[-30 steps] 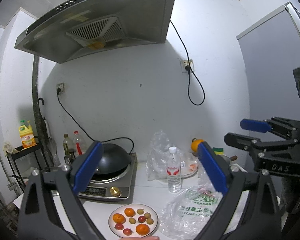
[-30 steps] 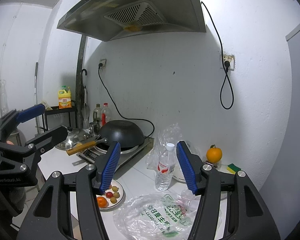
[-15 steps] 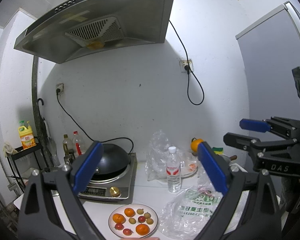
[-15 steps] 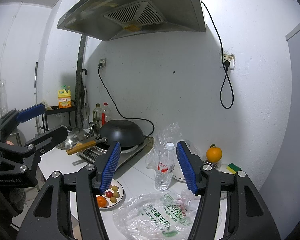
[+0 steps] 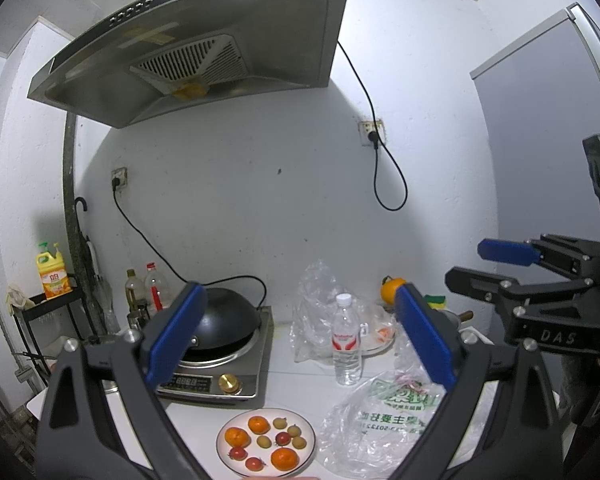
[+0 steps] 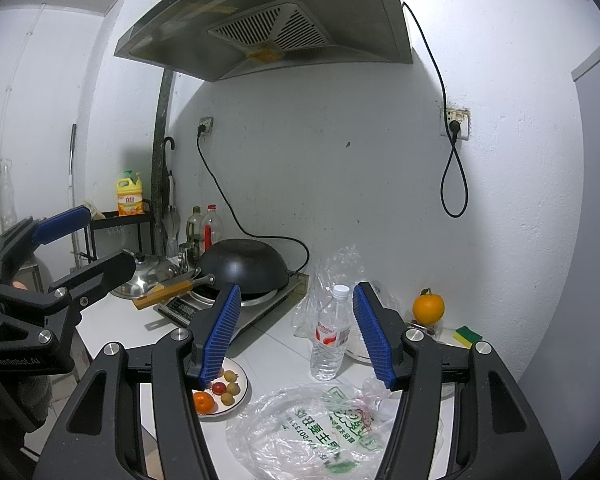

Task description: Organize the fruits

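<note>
White plate [image 5: 309,436] w/ fruit [image 5: 284,459]; both tongs empty.

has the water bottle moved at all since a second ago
No. In the left wrist view the water bottle stands in the same spot as before, upright between the induction cooker and the printed plastic bag, behind the fruit plate.

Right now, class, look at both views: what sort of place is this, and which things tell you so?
Most likely a small home kitchen. A steel range hood hangs over a black wok on an induction cooker, and a plate of fruit sits on the white counter.
</note>
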The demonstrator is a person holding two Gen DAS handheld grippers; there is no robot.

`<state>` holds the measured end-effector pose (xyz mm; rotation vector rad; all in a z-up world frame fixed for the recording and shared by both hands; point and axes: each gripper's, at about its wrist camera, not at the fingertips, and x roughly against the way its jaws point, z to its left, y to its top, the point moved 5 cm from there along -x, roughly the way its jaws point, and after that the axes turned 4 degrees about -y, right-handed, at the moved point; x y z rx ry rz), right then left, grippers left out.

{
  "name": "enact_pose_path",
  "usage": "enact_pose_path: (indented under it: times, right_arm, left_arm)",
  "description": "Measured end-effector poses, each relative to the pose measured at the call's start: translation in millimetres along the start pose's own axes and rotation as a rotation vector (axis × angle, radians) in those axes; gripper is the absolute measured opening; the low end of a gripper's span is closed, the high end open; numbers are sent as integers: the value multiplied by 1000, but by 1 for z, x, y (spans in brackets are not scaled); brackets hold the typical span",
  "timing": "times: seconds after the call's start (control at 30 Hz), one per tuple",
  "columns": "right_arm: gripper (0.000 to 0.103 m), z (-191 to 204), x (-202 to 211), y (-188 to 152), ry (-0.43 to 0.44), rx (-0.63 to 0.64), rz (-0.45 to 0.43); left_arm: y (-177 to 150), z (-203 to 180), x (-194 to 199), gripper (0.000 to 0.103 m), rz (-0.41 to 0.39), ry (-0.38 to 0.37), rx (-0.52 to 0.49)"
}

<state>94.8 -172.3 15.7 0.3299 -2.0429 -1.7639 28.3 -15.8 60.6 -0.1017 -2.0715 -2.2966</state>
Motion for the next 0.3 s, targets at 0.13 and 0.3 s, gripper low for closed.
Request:
enact_pose_path:
  times: [0.13, 0.3]
  right_arm:
    - [62, 0, -1, -1, 0, 0, 2]
    - [62, 0, -2, -3, 1, -1, 4]
  left_arm:
    - [1, 0, 0, 96, 0, -5, 1]
    - [1, 1, -4, 96, 3, -17, 2]
